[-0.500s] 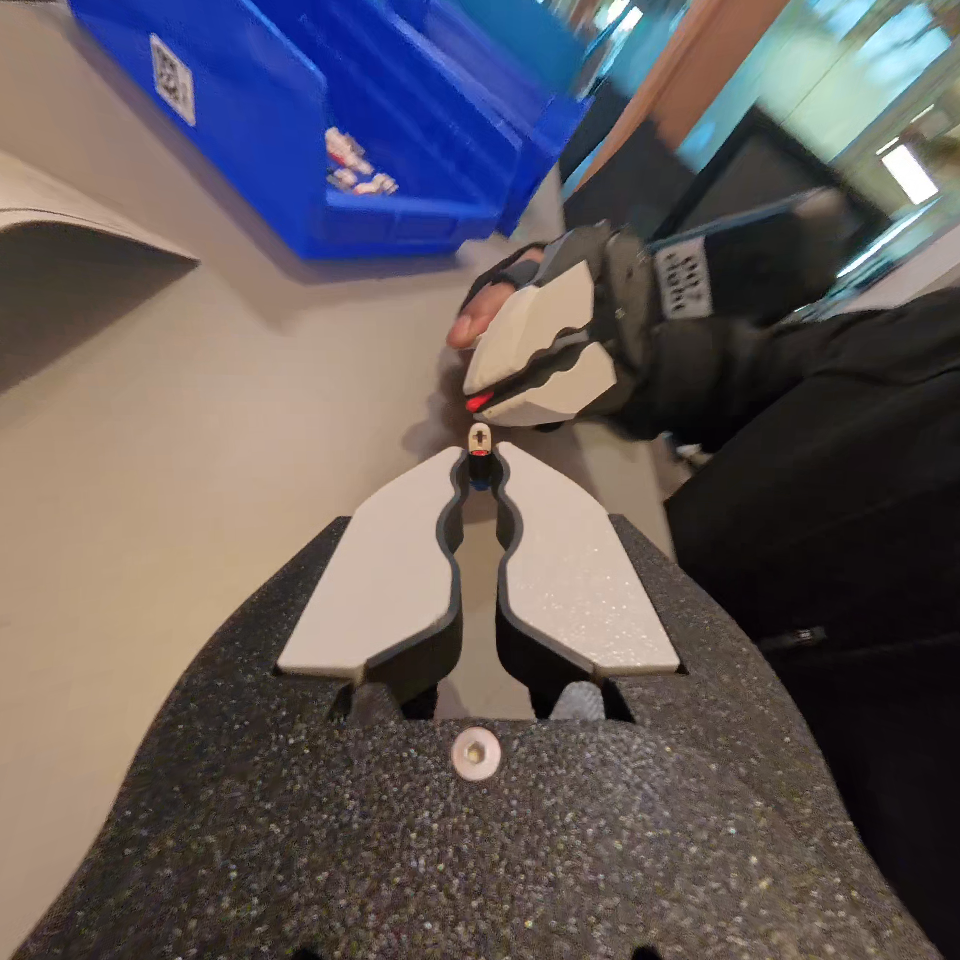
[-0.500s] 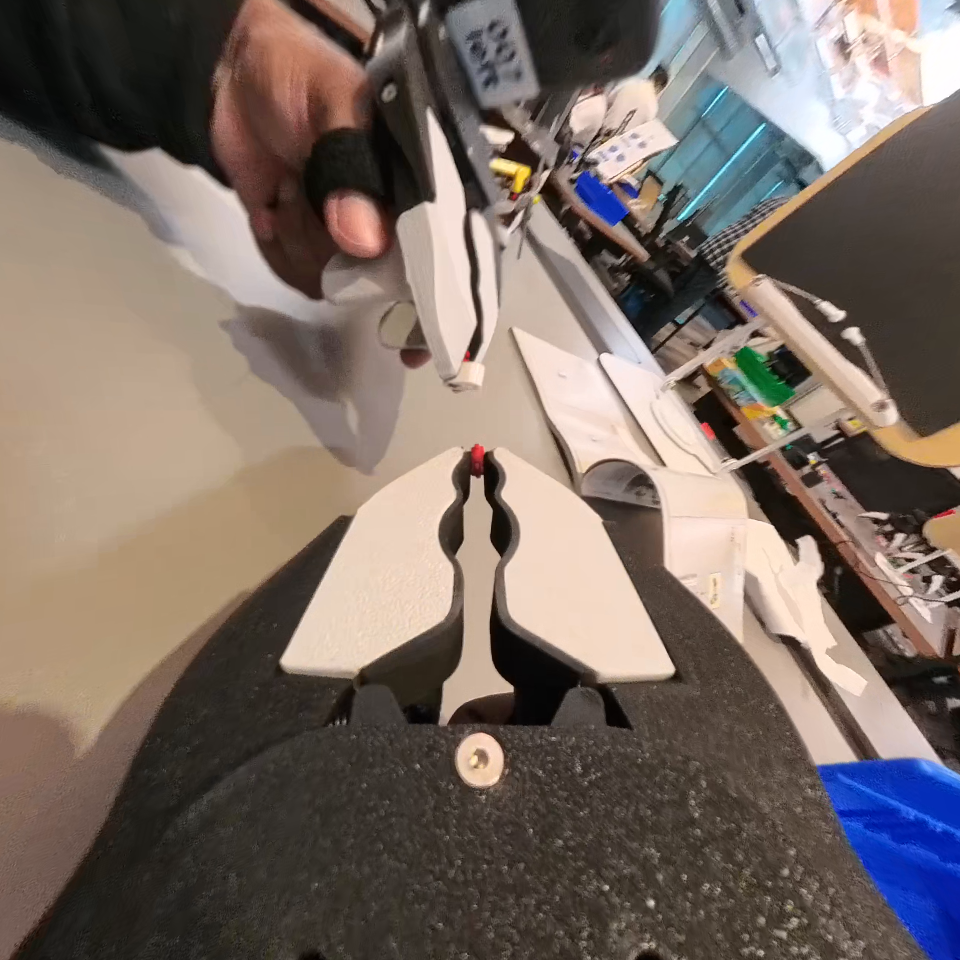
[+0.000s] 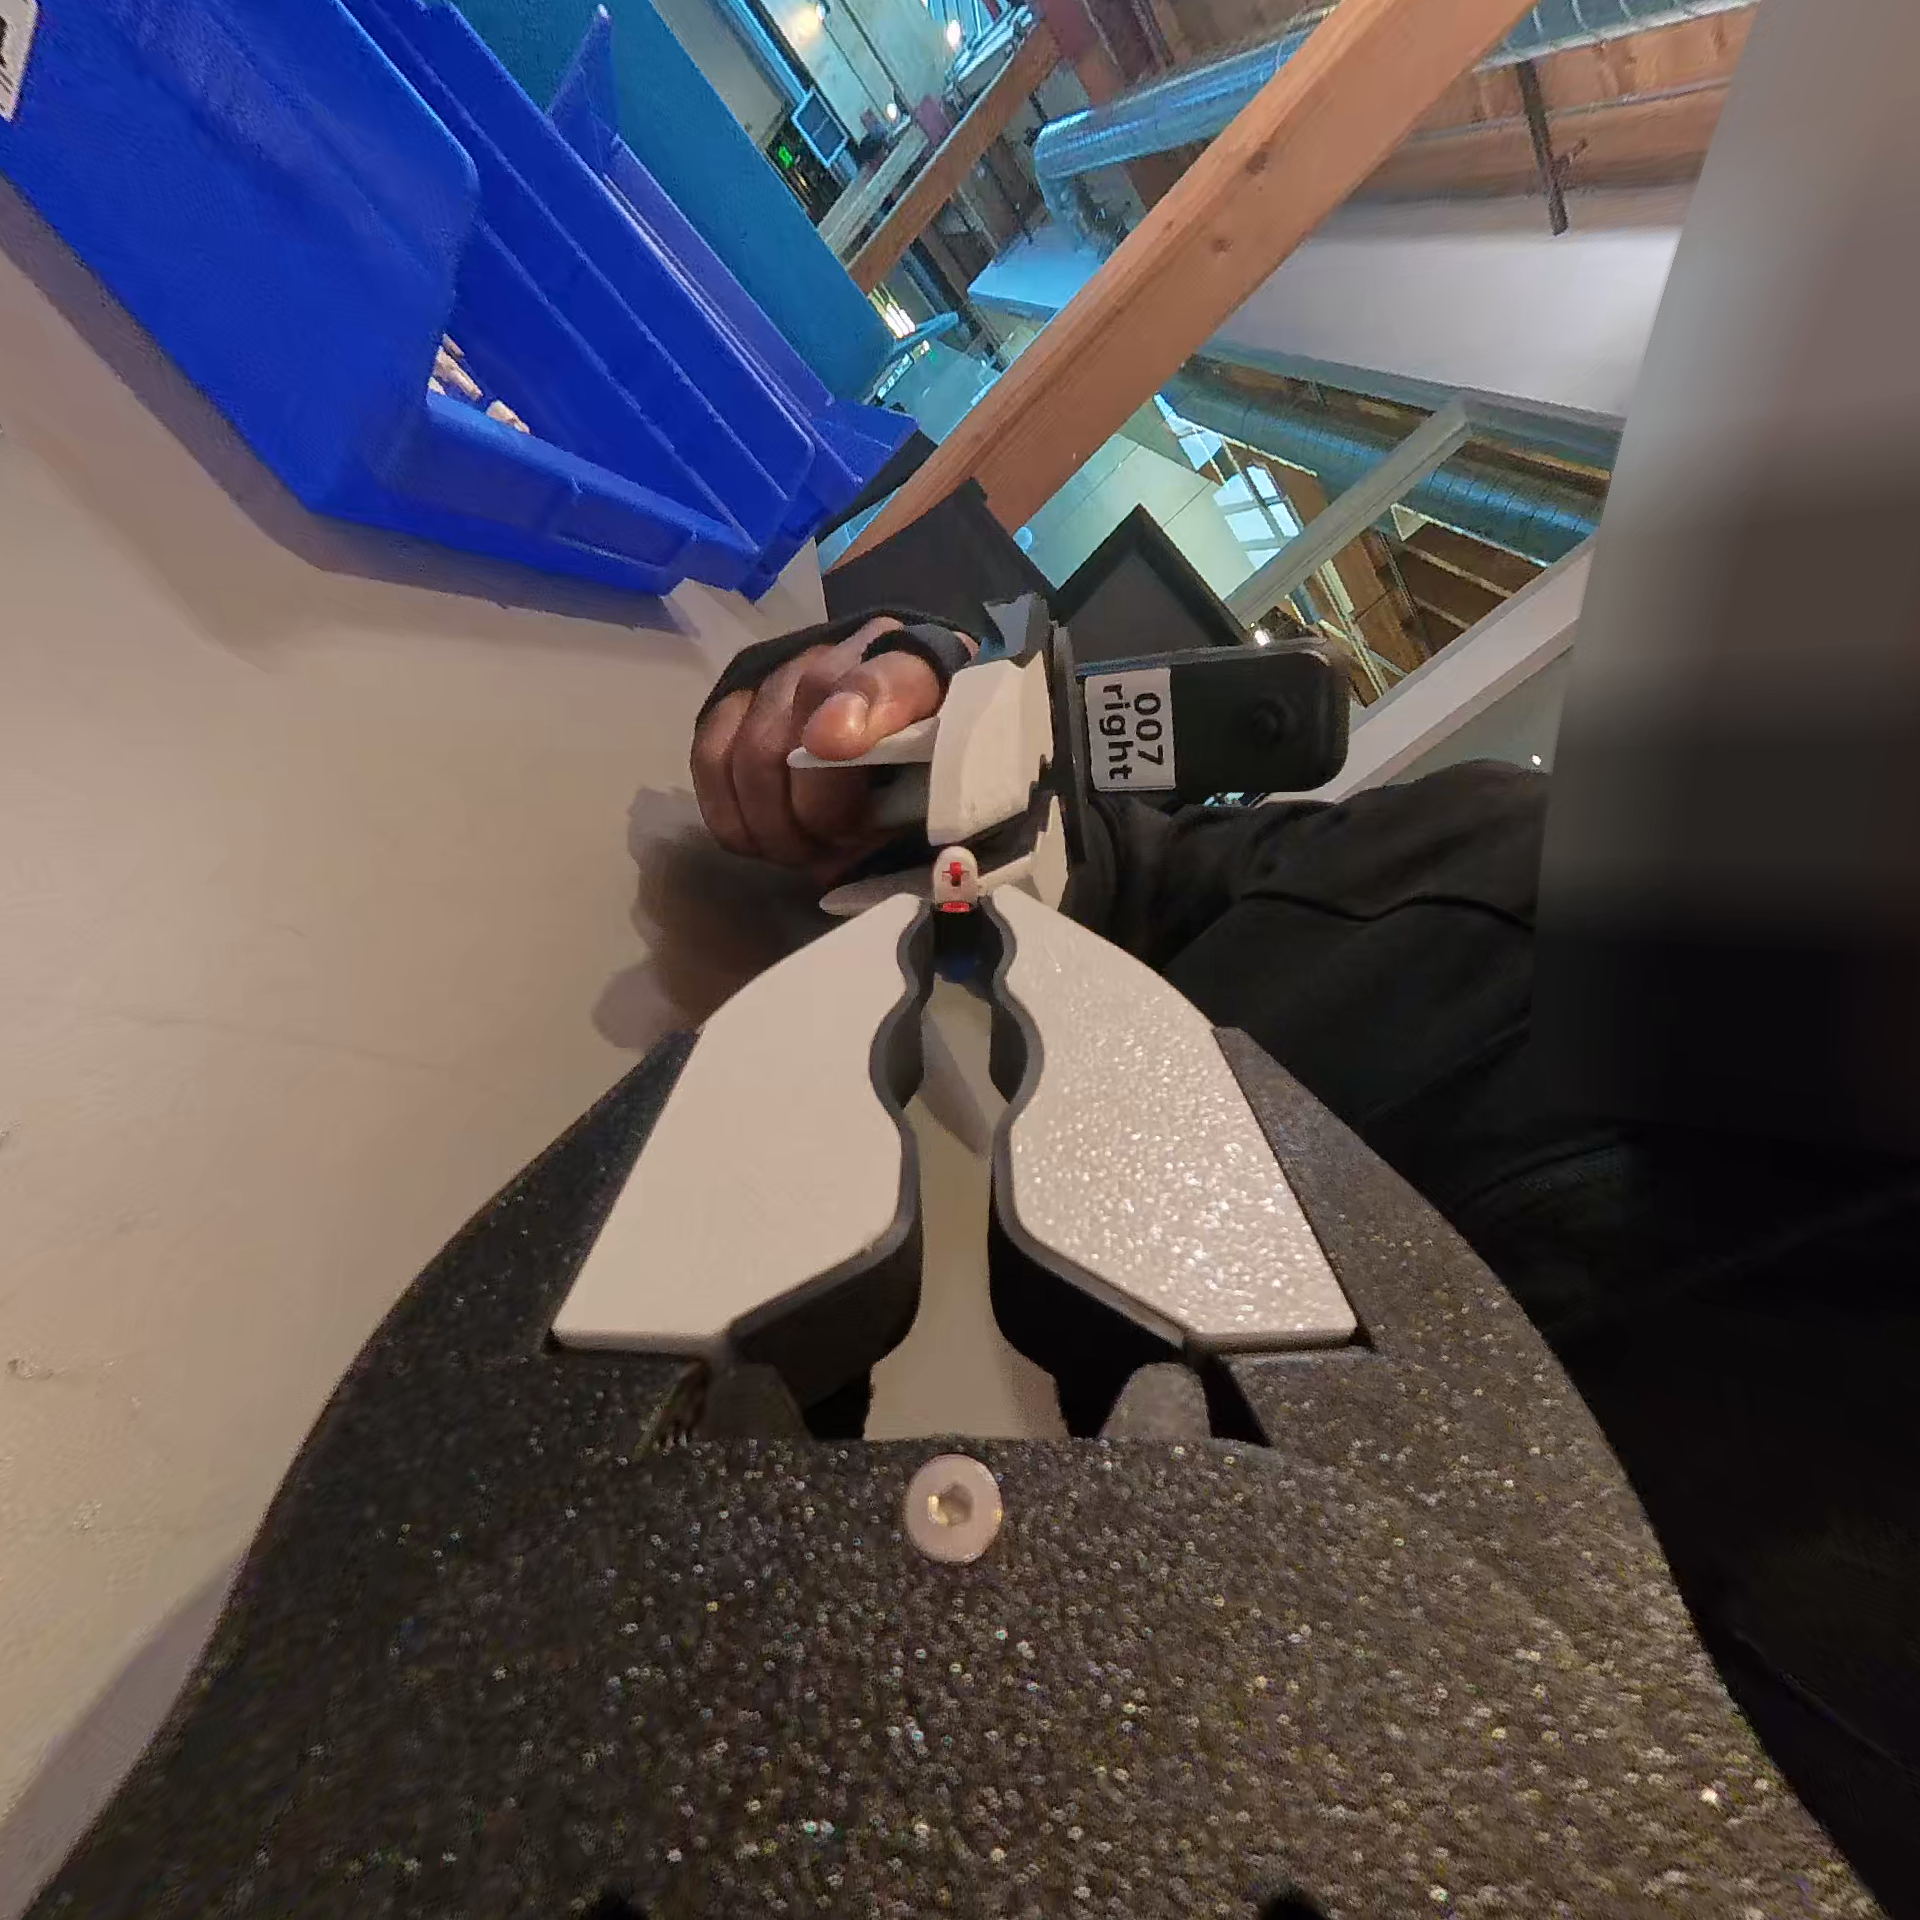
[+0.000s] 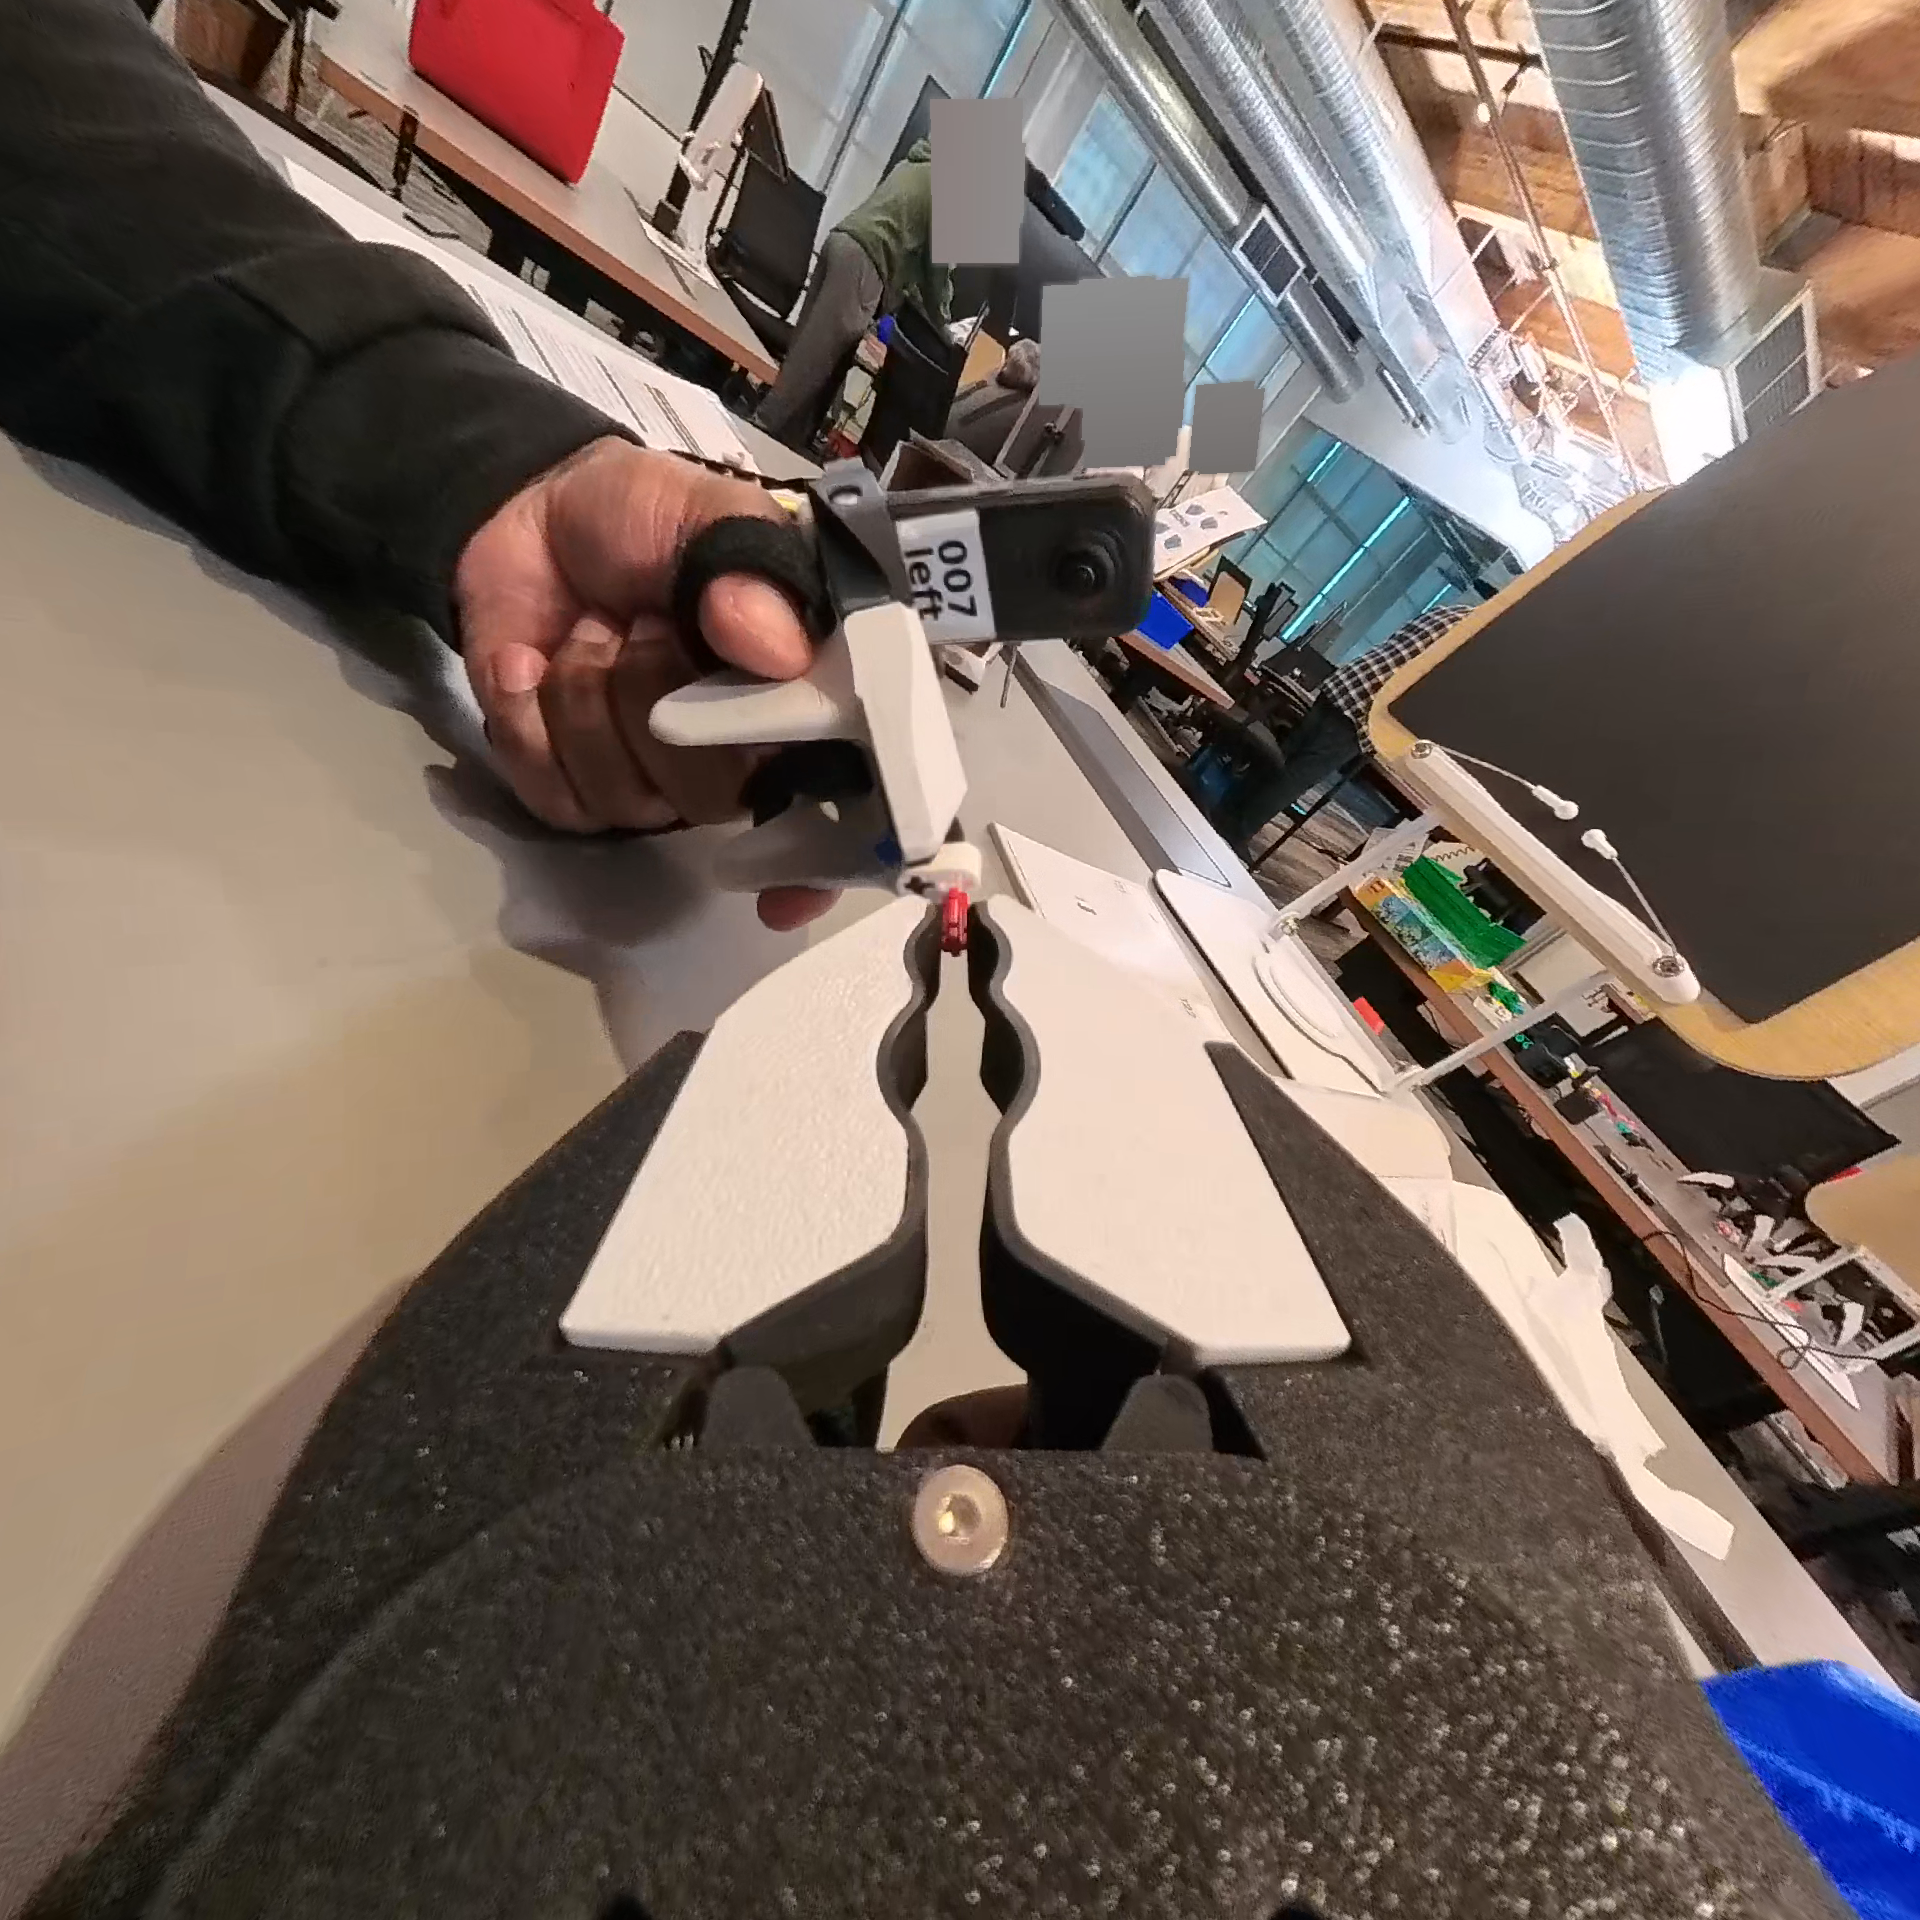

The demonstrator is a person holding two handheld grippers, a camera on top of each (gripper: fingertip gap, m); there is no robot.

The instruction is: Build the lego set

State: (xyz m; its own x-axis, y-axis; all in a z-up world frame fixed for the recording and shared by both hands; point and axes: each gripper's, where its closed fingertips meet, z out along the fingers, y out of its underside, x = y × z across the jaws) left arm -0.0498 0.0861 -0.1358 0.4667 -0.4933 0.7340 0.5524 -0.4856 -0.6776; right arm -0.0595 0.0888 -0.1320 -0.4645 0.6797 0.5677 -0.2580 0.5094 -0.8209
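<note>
Left claw (image 3: 957, 914): pinching a small white piece (image 3: 957, 871) with a cross-shaped hole, its tip sticking out past the fingertips (something dark and blue is sitting behind it between the pads).
Right claw (image 4: 952, 935): pressing nearly together on a small red peg (image 4: 951, 923), held lengthwise.
Meeting point: the red peg's front end is touching the white piece; red is showing in the hole, though how deep it is sitting I cannot tell.
Hands: both are hovering just above the pale counter (image 3: 260, 935).
Farther off: blue bins (image 3: 436, 312) are standing at the counter's back, white boards (image 4: 1195, 935) lying beyond.
</note>
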